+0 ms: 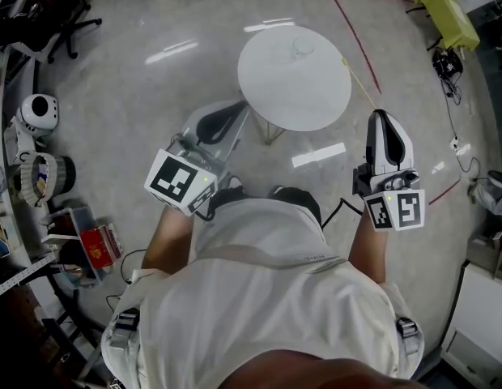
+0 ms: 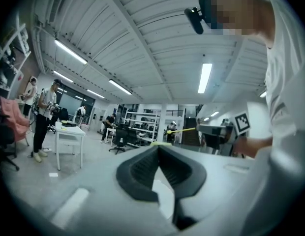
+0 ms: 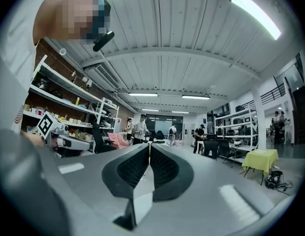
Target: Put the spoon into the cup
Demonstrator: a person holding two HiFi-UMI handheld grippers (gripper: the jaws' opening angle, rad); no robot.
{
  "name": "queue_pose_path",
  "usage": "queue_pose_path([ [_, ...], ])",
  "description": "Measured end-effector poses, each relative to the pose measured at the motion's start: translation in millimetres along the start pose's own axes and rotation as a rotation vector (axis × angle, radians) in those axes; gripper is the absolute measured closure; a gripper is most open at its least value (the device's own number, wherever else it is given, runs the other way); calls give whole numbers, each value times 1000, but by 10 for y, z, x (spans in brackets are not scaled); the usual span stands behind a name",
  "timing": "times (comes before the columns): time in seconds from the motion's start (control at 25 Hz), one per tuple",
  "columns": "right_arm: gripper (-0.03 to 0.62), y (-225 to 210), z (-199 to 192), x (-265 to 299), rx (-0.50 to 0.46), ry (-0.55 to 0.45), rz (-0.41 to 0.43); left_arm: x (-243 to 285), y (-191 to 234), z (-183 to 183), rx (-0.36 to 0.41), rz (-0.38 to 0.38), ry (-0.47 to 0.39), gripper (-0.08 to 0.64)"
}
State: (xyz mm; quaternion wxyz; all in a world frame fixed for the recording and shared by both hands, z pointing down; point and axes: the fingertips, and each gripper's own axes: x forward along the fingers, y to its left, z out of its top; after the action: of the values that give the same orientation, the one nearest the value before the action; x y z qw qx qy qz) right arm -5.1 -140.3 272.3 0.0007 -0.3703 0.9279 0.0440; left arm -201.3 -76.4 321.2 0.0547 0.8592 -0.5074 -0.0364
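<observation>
A clear cup [image 1: 304, 49] stands on the far side of a round white table [image 1: 295, 91] in the head view. My right gripper [image 1: 379, 113] hangs to the right of the table, shut on a thin yellow spoon [image 1: 360, 86] that points over the table's edge toward the cup. The left gripper view shows that spoon [image 2: 182, 129] sticking out of the right gripper [image 2: 211, 131]. In its own view the right gripper [image 3: 149, 145] has its jaws together and the spoon is hidden. My left gripper [image 1: 235, 110], [image 2: 158, 147] is shut on nothing, at the table's near left.
A yellow-covered table [image 1: 447, 14] stands at the far right, with cables [image 1: 455, 104] on the floor beside it. Red tape lines [image 1: 348, 23] cross the floor behind the round table. An office chair [image 1: 65, 14] and cluttered shelves [image 1: 40, 185] fill the left side. People stand farther off in the room [image 2: 44, 117].
</observation>
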Motion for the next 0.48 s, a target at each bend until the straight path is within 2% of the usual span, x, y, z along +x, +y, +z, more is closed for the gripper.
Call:
queue_pose_path([
  [0.24,581,-564,-208,273,29,15,1,610,160,-6,8,11,12,558],
  [0.48,581,-1410,-387,762,66,-1,48,1379,299,22,34,81,33,558],
])
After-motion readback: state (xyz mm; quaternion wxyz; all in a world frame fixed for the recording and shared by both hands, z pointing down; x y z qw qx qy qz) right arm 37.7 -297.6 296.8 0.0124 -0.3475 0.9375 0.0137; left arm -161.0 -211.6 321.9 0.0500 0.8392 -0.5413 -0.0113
